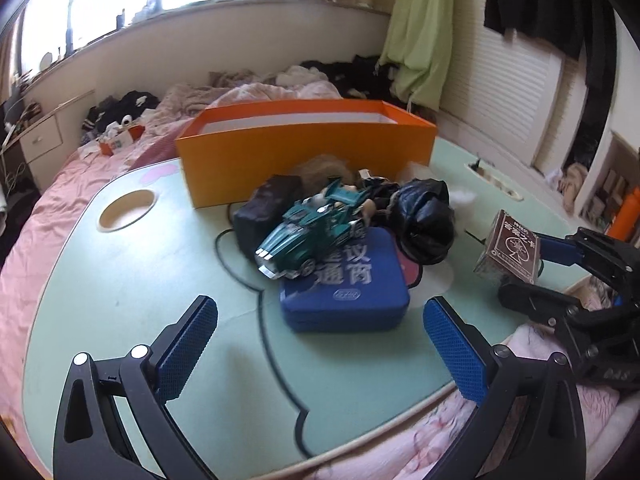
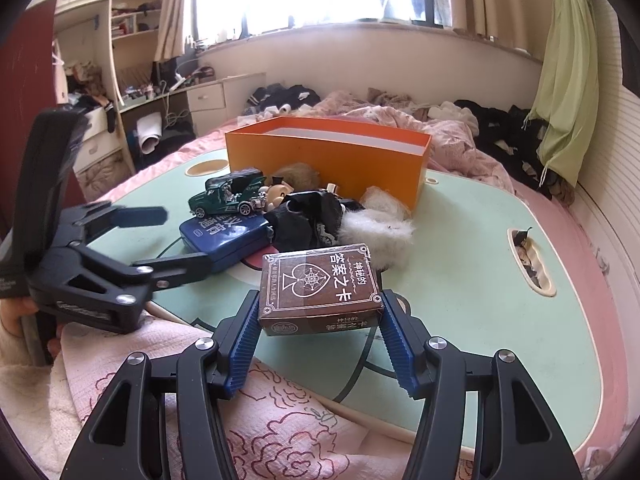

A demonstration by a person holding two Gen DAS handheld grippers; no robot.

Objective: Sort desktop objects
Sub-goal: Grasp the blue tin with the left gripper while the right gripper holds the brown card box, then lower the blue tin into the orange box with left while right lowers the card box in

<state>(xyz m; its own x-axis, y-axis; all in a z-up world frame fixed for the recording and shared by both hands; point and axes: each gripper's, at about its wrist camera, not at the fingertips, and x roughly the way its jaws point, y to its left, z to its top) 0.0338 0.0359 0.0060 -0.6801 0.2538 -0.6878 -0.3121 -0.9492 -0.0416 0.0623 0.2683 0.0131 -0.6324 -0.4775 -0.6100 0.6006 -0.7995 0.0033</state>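
My right gripper is shut on a brown card box, its blue pads pressed on both sides and the box lifted off the pale green table. From the left wrist view that box hangs at the far right in the right gripper. The left gripper is open with nothing between its fingers, short of a blue case. A green toy car rests on that case. Behind stands an open orange box. A black pouch, a crumpled black cloth and a small doll lie in the pile.
A white fluffy piece lies beside the black cloth. The table has a round hole at the left and a slot at the right. It stands on a pink bed with clothes behind. A hand holds the left gripper.
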